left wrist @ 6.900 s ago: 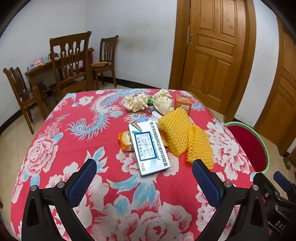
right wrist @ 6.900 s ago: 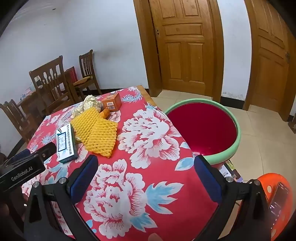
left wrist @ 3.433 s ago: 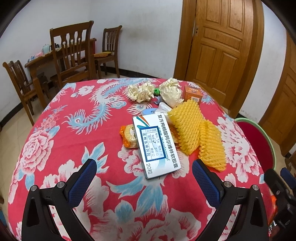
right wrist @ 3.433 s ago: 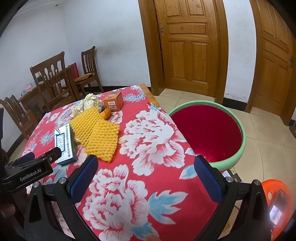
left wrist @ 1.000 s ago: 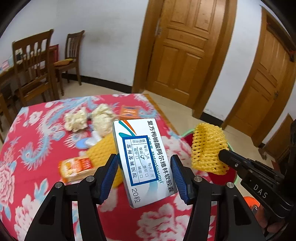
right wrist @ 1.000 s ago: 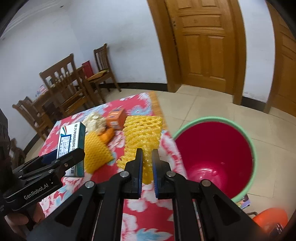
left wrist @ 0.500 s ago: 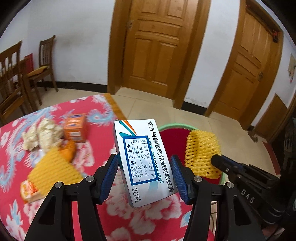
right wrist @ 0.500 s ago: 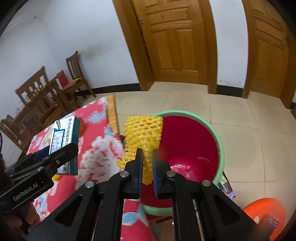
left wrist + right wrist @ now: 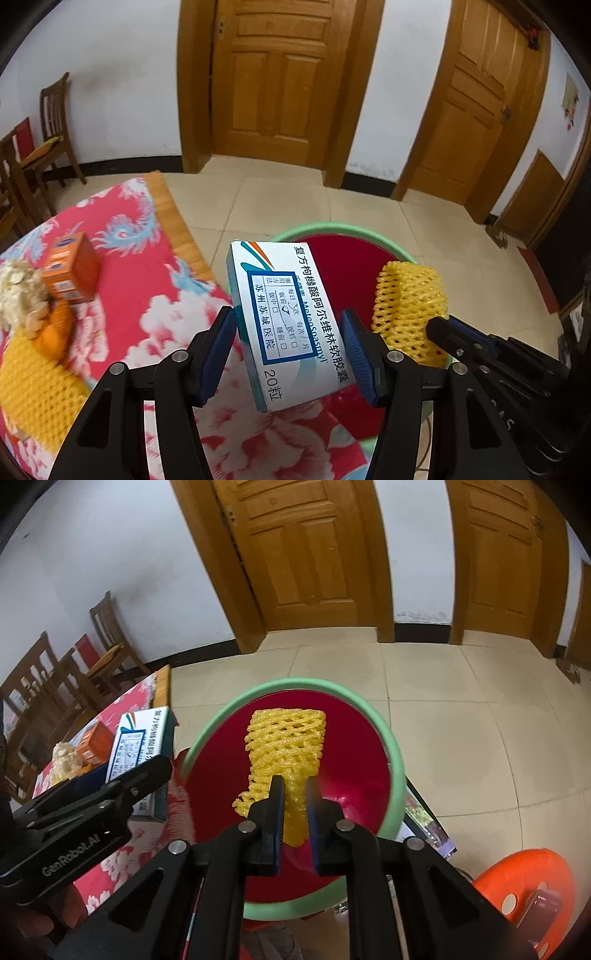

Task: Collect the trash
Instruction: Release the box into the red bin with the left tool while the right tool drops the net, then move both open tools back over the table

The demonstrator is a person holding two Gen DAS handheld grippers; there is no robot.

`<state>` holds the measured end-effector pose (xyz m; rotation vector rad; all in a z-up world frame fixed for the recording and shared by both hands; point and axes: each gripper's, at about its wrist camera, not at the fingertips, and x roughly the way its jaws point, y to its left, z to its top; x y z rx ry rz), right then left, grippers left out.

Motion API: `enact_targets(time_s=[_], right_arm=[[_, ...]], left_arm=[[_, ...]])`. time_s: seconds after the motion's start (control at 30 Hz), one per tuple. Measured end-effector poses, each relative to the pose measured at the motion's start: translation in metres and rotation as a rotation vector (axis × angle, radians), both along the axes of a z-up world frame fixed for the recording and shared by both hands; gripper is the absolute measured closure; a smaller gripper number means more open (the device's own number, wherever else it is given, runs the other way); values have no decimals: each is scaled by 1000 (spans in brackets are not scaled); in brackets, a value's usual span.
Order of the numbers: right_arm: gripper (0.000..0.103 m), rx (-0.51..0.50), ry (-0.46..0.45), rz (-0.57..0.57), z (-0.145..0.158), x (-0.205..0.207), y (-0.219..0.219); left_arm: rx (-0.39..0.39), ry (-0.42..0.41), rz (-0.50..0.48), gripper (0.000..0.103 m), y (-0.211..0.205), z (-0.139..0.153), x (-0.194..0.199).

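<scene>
The right gripper (image 9: pixel 295 794) is over the bin (image 9: pixel 391 738) with the yellow net (image 9: pixel 288 738) between its jaws, which are opening. The left gripper (image 9: pixel 291 350) is clamped on the white box (image 9: pixel 284 314), near the table edge beside the bin's rim.

Nothing seems to lie in the bin yet, so these would be the first two pieces. Farther back on the table (image 9: pixel 147 258) wait another net (image 9: pixel 33 387), an orange box (image 9: pixel 72 267) and crumpled paper (image 9: pixel 20 291).

The bin mouth is wide and the tiled floor beyond is open; the two grippers are close together.
</scene>
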<state>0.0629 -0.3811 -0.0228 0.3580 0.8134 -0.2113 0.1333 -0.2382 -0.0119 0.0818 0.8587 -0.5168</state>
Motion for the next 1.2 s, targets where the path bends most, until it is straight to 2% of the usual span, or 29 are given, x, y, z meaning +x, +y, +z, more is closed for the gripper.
enact_targets(time_s=[0.2,0.27,0.43,0.8,1.2], right_arm=[[87,21,1,-36,-6,-5,-11],[83,33,1,-43,-7,-8,-14],[72,52,-7,-51,-6,-13,-16],[67,68,-52,-24,11,-27,-4],[62,70,-99,66,40,-35,36]], left_arm=[[34,14,-26,43,-17,-9,2],[46,17,-27,36,-21,-11,1],[48,26,-13,35,-19,-10,0],[5,32,37,35,13,7,-11],[-35,-15,134,35,74,38,-31]])
